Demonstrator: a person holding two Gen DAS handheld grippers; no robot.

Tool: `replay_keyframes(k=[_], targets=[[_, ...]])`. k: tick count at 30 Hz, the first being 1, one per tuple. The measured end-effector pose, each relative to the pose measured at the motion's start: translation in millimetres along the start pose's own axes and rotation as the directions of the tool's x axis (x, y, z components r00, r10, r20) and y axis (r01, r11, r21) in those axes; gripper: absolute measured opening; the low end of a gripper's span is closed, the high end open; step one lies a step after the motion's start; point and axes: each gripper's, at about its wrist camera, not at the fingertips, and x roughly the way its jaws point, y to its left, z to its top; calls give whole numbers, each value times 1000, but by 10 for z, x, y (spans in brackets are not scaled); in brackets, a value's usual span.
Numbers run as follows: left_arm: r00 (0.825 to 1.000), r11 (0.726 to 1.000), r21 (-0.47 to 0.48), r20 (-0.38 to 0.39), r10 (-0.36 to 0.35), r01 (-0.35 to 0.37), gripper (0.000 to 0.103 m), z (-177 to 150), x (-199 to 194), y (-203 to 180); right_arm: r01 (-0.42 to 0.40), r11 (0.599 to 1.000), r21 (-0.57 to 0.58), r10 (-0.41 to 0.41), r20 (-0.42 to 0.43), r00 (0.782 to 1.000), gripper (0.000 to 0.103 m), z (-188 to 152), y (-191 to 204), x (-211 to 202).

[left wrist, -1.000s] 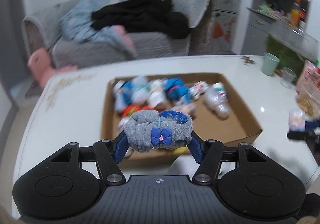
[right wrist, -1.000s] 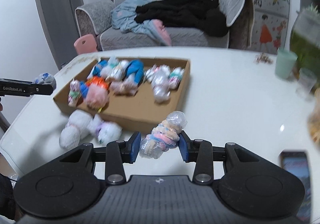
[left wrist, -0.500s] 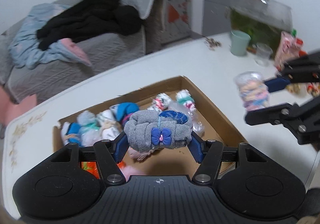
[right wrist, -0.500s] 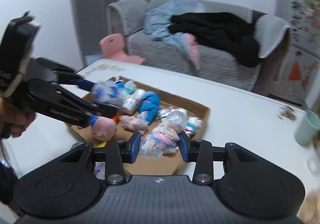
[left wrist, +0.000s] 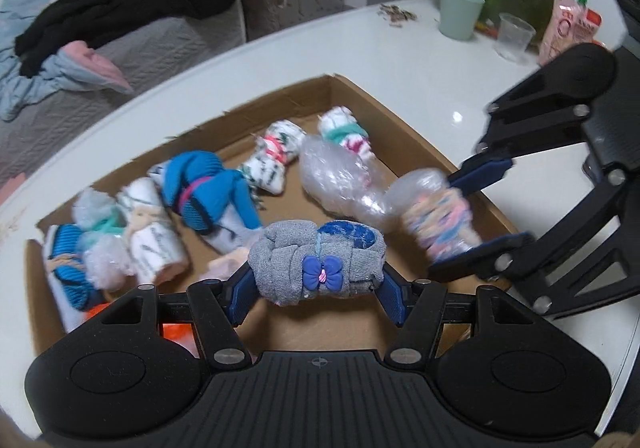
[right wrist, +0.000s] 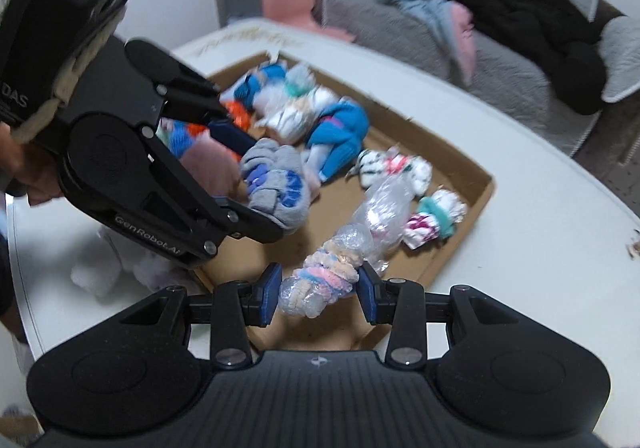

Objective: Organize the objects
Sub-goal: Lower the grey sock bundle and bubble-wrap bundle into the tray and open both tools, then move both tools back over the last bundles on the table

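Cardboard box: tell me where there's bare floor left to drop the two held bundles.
In the cardboard box, bare floor shows along the near side, below the grey sock roll in the left gripper, and between the blue sock bundle and the plastic-wrapped bundle. The far row and left end are crowded. The right gripper holds a pastel bundle.
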Motion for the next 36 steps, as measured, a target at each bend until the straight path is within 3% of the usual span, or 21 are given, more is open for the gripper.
replay_keyframes(k=[6, 11, 14, 18, 30, 36], targets=[[1000, 998, 57, 8, -23, 22, 68, 84, 162, -107, -5, 993, -116, -5, -90, 996, 37, 9, -47, 134], [999, 998, 46, 27, -32, 30, 70, 78, 247, -117, 0, 986, -164, -21, -128, 992, 35, 5, -116, 211], [999, 998, 46, 31, -42, 40, 72, 44, 258, -130, 22, 977, -214, -50, -129, 990, 36, -6, -64, 206], [998, 998, 30, 32, -63, 62, 76, -2, 258, -121, 55, 957, -284, -89, -107, 990, 45, -39, 19, 148], [998, 998, -14, 16, -61, 61, 92, -12, 291, -130, 70, 939, -337, -108, -96, 990, 52, -35, 52, 49], [1000, 1000, -18, 2, 15, -15, 101, -28, 177, -140, 67, 949, -309, -96, -81, 992, 56, -14, 48, 9]])
